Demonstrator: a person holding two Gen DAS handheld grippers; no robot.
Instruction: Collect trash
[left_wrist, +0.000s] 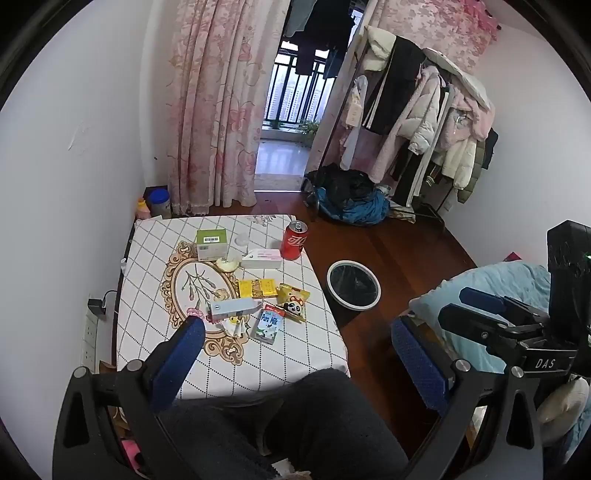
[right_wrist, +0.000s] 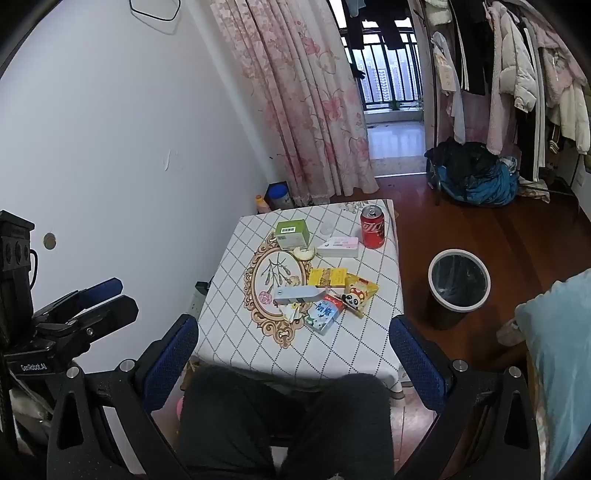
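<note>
Left wrist view: the left claw (left_wrist: 295, 354) hangs wide open and empty above the person's dark-trousered lap (left_wrist: 295, 424), short of the near edge of the bench (left_wrist: 155, 332). All the trash lies ahead of it on the checked cloth: a milk carton (left_wrist: 268, 325) nearest, a grey-blue box (left_wrist: 232, 309) just left of that, a panda snack packet (left_wrist: 294, 302) to the right, a yellow packet (left_wrist: 257, 288) behind. Farther back sit a pink-white box (left_wrist: 261, 258), a green-white box (left_wrist: 211, 243) and a red cola can (left_wrist: 294, 240) at the far right corner. The bin (left_wrist: 353, 284) stands on the wooden floor, right of the bench. The right claw (left_wrist: 476, 306) shows at the right edge, jaws apart.

Right wrist view: the right claw (right_wrist: 293, 347) is spread open too, holding nothing, above the lap (right_wrist: 284, 417). The milk carton (right_wrist: 324, 314) and panda snack packet (right_wrist: 357, 293) sit ahead between its fingers, well clear. The cola can (right_wrist: 373, 227) stands upright far back; the bin (right_wrist: 459, 284) is forward-right on the floor. The left claw (right_wrist: 107, 299) appears at far left, slightly parted.
</note>
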